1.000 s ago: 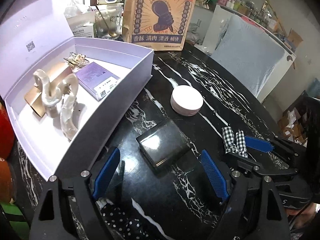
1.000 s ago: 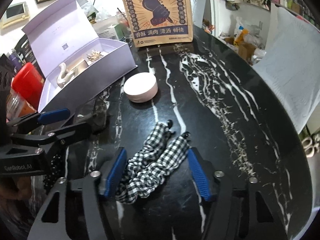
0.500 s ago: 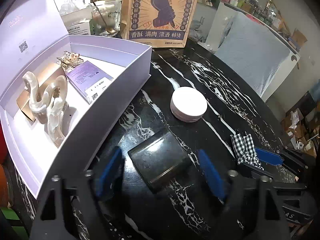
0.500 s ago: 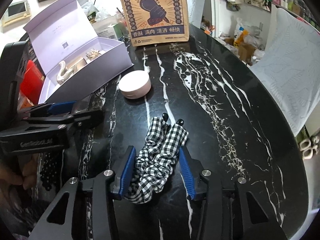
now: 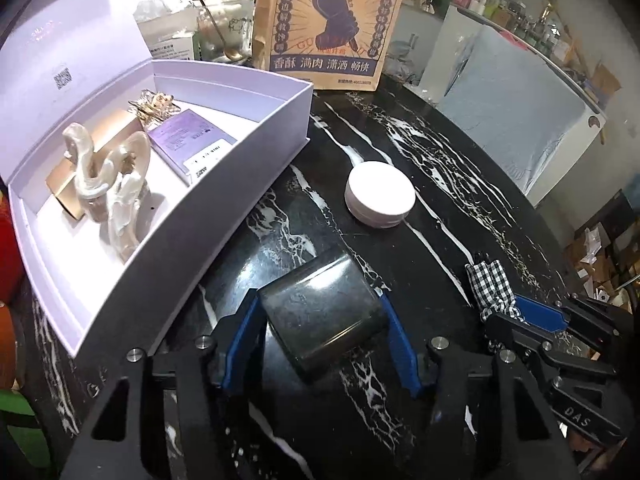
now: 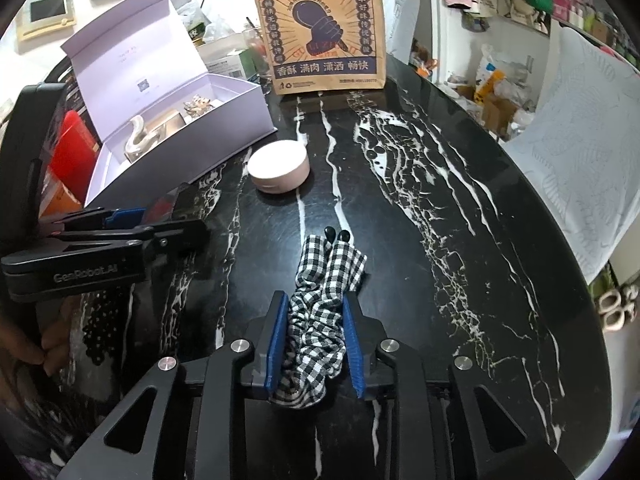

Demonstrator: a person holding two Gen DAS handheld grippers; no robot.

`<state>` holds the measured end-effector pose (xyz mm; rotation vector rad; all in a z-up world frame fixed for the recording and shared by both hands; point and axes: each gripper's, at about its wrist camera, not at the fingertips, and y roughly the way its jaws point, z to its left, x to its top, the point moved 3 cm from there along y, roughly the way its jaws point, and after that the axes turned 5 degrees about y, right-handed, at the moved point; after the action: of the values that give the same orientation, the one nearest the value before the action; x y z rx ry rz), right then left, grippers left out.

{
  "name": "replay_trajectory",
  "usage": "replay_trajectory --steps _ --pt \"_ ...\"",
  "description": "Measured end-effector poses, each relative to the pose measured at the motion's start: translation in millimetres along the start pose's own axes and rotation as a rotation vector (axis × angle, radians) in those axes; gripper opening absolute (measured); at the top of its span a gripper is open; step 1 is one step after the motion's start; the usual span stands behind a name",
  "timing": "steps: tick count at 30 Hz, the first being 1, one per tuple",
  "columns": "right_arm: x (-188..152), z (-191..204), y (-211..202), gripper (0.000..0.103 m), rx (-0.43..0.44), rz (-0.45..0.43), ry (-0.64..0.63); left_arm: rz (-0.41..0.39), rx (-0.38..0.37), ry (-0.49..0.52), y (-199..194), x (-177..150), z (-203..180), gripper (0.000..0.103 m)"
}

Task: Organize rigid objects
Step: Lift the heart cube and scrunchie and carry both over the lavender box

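Jaws: both pairs have just been closing. Left gripper now has its blue pads pressed against the two sides of the dark square case; right gripper is clamped on the bunched checked scrunchie, pads touching the cloth on both sides.

Black marble table, white-veined: bears every item listed below.

Lilac gift box, lid raised, at the table's left. Contents: a gold flat box, a pearly white claw clip lying on it, a purple card packet, and a small gold hair ornament at the far end.

Brown paper bag with printed fist design, upright at the far edge of the table.

Dark square case: flat on the table just beside the gift box's front wall, held between the left pads.

Round white compact: near the gift box, apart from both grippers.

Checked scrunchie: on the table, to the right of the case, its far end poking out past the right fingertips.
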<state>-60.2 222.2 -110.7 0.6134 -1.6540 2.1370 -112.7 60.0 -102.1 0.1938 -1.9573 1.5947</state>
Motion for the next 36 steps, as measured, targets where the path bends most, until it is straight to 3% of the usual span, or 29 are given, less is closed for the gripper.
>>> replay_trajectory --steps 21,36 --pt "-15 15 -36 0.026 0.036 -0.053 -0.023 -0.062 0.003 -0.006 -52 -31 -13 0.059" --pt "-26 65 -53 0.025 0.129 -0.071 -0.143 -0.118 0.066 -0.094 -97 -66 10 0.059"
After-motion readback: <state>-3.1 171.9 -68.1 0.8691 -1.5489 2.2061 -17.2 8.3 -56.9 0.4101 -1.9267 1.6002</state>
